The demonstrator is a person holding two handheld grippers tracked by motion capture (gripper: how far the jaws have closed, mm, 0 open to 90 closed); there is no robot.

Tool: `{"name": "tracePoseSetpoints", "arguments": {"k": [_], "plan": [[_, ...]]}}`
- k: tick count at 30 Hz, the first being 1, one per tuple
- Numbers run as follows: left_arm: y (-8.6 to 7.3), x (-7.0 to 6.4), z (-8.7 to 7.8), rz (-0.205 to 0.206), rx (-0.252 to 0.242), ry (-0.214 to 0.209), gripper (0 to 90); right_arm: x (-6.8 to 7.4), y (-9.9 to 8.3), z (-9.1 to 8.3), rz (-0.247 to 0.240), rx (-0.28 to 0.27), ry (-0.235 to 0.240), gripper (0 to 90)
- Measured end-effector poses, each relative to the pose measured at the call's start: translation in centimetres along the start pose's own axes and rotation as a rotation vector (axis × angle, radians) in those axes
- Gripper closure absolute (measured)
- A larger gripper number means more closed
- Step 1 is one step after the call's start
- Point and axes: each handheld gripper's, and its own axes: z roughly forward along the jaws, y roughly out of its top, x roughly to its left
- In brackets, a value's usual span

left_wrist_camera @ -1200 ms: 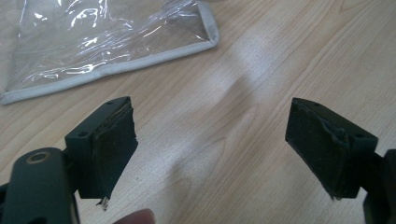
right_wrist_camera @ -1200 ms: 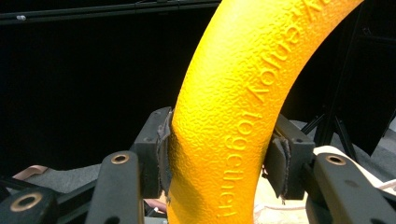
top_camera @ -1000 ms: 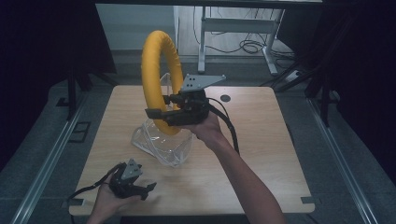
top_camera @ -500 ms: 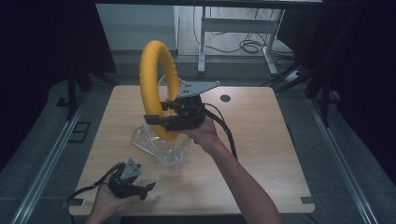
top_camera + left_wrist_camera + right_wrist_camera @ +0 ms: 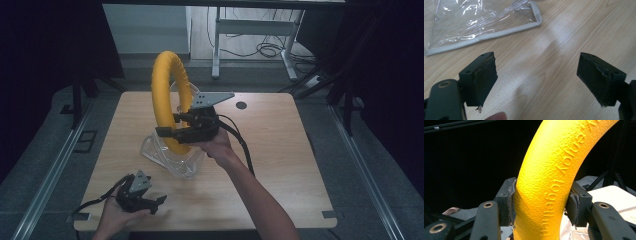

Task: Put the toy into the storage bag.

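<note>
Your right gripper clamps the yellow ring upright above the clear bag; your left gripper rests wide open, empty, near the bag on the worktop.

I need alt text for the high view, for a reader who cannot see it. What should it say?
The right tool is shut on an upright yellow ring above a clear plastic bag on a wooden table. The left tool rests open near the table's front edge, apart from the bag.
</note>
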Motion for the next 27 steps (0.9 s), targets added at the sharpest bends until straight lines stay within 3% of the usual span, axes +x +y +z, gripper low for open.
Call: {"name": "tracePoseSetpoints", "arguments": {"k": [27], "plan": [[0.0,-0.1,0.3,0.016,0.017,0.001,16.0,-1.7,-4.0,0.7,0.085,0.025,-0.004,48.0]]}}
